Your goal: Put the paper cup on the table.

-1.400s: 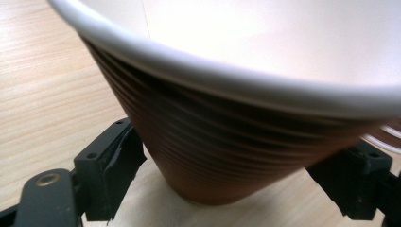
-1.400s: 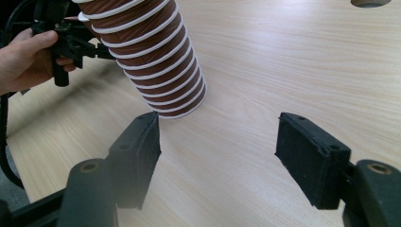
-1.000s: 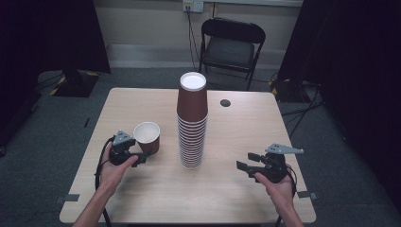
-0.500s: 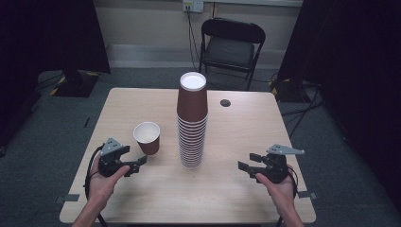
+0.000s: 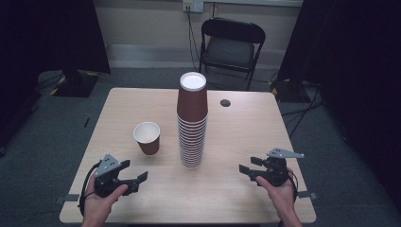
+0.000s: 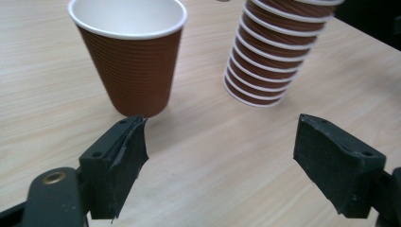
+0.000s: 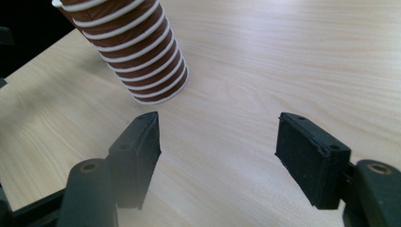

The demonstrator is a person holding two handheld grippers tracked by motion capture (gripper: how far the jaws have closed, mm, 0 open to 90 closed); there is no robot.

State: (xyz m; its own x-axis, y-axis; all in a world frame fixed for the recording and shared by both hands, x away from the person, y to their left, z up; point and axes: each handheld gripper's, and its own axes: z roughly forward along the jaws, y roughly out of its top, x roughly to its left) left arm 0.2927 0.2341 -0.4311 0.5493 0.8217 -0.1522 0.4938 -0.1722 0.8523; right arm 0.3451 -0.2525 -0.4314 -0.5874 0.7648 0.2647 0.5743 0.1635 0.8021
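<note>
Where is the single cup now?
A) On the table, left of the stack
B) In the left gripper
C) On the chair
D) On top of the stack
A: the cup stands upright on the table, apart from the stack and the open left gripper.

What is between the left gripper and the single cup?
Nothing but bare table. In the left gripper view, plain wood runs from the open left gripper to the single cup; the cup stack stands off to the side.
</note>
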